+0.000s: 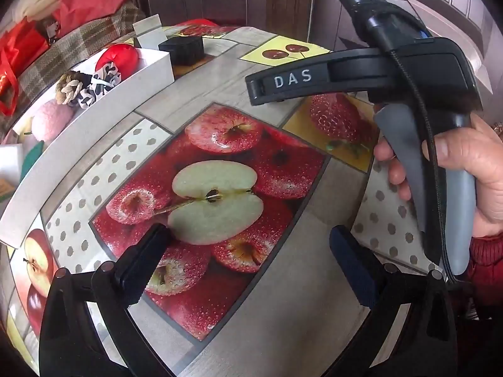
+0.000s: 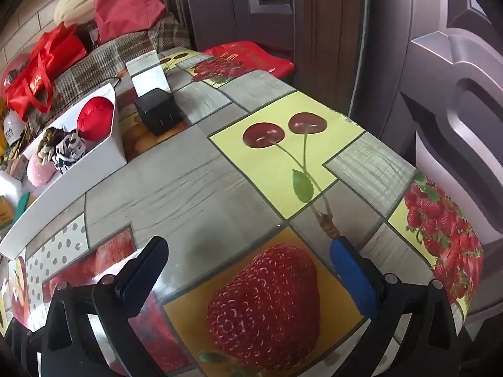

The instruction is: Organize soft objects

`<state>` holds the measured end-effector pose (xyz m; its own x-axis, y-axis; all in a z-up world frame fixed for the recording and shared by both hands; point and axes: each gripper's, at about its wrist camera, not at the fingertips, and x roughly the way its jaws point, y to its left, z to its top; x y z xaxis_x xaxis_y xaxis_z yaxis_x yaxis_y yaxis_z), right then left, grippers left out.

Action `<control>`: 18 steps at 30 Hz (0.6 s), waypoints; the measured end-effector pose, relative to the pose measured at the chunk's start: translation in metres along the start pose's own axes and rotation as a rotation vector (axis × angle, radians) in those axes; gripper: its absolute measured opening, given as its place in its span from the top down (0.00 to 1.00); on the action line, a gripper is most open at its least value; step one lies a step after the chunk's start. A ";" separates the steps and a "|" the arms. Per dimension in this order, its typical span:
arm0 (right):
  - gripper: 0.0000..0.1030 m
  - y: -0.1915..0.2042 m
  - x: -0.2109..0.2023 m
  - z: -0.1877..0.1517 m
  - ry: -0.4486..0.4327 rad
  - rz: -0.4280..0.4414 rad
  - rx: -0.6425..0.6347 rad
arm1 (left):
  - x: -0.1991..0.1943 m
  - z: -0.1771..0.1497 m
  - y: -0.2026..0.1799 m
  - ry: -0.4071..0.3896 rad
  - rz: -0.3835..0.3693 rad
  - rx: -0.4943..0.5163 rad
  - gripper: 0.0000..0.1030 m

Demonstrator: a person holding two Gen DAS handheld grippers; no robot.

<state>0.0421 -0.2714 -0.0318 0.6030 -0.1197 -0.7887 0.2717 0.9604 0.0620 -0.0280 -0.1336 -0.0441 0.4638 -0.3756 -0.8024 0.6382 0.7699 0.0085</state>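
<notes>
A white open box (image 1: 94, 132) stands on the table at the left. It holds a red plush (image 1: 121, 58), a knotted rope toy (image 1: 70, 86), a black-and-white cloth (image 1: 100, 83) and a pink fluffy piece (image 1: 52, 119). My left gripper (image 1: 248, 245) hangs open over the printed apple picture, well to the right of the box, with nothing between its fingers. My right gripper (image 2: 250, 260) is open and empty too, above the printed strawberry. From there the box (image 2: 78, 182) and its red plush (image 2: 96, 117) lie far to the left.
A fruit-print cloth (image 2: 176, 182) covers the table, whose edge curves away on the right by a door. A black charger block (image 2: 158, 114) and a small white carton (image 2: 149, 72) sit at the back. A hand (image 1: 471, 169) holds the right tool's handle (image 1: 408, 72). Red bags (image 2: 41, 62) lie beyond the box.
</notes>
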 end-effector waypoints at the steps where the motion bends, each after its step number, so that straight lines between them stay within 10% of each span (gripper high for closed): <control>1: 0.00 0.005 0.001 0.001 0.008 -0.005 -0.024 | 0.001 0.001 0.005 0.002 -0.005 -0.002 0.01; 18: 0.00 0.017 0.008 -0.001 0.025 -0.030 -0.078 | 0.001 0.010 0.021 0.016 -0.006 -0.004 0.01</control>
<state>0.0505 -0.2555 -0.0375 0.5763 -0.1431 -0.8046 0.2296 0.9732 -0.0086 -0.0078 -0.1225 -0.0387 0.4501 -0.3721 -0.8118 0.6385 0.7696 0.0013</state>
